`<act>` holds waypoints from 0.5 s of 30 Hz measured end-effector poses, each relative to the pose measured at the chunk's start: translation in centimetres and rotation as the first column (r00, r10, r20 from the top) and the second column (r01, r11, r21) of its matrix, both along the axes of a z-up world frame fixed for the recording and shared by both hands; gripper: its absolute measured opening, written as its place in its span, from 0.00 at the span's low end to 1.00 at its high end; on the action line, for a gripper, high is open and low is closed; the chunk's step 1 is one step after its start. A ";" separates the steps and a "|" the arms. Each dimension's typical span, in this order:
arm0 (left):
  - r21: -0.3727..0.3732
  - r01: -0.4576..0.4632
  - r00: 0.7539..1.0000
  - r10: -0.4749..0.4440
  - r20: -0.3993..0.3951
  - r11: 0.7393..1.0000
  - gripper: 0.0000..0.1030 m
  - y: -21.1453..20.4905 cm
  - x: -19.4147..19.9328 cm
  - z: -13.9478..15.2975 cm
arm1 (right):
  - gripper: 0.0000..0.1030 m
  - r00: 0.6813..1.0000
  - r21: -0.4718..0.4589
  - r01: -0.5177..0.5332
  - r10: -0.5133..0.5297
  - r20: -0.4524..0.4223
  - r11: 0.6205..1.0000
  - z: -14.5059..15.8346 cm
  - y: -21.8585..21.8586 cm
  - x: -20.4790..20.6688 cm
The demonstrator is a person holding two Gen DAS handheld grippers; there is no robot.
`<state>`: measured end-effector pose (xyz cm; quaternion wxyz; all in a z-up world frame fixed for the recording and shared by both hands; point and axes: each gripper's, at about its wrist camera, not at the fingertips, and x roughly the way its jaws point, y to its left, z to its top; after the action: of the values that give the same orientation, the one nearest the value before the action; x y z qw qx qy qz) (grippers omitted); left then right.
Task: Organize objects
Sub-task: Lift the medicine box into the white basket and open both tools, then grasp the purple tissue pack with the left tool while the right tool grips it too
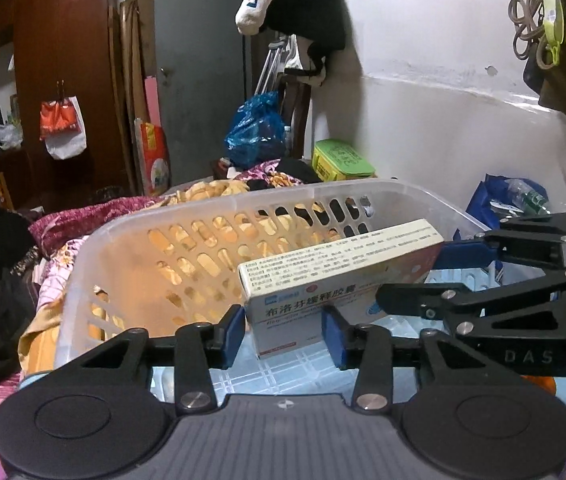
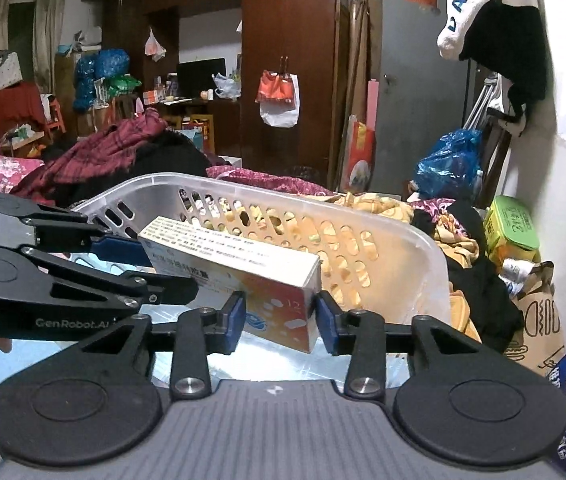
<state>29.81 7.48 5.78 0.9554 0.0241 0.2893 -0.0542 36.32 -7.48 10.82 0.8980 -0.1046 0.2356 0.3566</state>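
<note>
A white and orange medicine box (image 1: 323,280) with Chinese print sits tilted inside a clear plastic basket (image 1: 131,240). Both grippers hold it from opposite ends. My left gripper (image 1: 283,330) has its blue pads against one end of the box. My right gripper (image 2: 281,322) has its blue pads against the other end of the box (image 2: 243,272). The right gripper shows in the left wrist view (image 1: 463,276), and the left one in the right wrist view (image 2: 131,264). The basket (image 2: 403,248) rests on a bed.
Rumpled yellow and purple bedding (image 1: 219,192) lies behind the basket. A green-lidded box (image 1: 341,160) and a blue plastic bag (image 1: 257,130) sit by the white wall. Dark clothes (image 2: 479,292) and a paper bag (image 2: 539,320) lie to the right. Wardrobes stand behind.
</note>
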 end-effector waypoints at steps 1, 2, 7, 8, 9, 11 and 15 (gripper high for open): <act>0.010 -0.012 1.000 0.012 0.017 1.000 0.59 0.0 -0.2 0.2 | 0.55 1.000 0.005 0.003 -0.003 -0.006 1.000 0.1 -0.1 0.3; 0.021 -0.024 0.999 0.023 0.038 0.999 0.65 0.0 -0.5 0.3 | 0.58 1.000 0.017 0.013 -0.013 -0.003 1.000 0.2 -0.5 0.2; 0.023 -0.066 0.983 0.062 0.170 0.998 0.77 1.0 -4.8 1.8 | 0.97 0.991 0.113 0.080 -0.091 0.096 0.990 2.1 -3.7 -1.4; 0.003 -0.059 0.978 0.057 0.200 0.998 0.79 1.3 -6.3 2.1 | 0.98 0.990 0.136 0.074 -0.089 0.113 0.988 2.4 -4.8 -2.4; -0.016 -0.052 0.973 0.054 0.224 0.999 0.83 1.5 -8.1 2.2 | 1.00 0.989 0.166 0.068 -0.088 0.117 0.984 2.5 -5.9 -3.4; -0.051 -0.034 0.966 0.046 0.253 0.998 0.84 1.8 -11.9 1.5 | 1.00 0.991 0.221 0.062 -0.088 0.106 0.973 2.2 -8.1 -5.4; -0.092 0.012 0.966 0.013 0.259 0.996 0.84 1.0 -17.8 -1.3 | 1.00 0.994 0.275 0.033 -0.061 0.093 0.961 -0.7 -12.5 -10.1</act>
<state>12.04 8.50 4.44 0.9851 -0.0135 0.1592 -0.0637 26.23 -20.02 10.11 0.9227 0.0077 0.1411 0.3585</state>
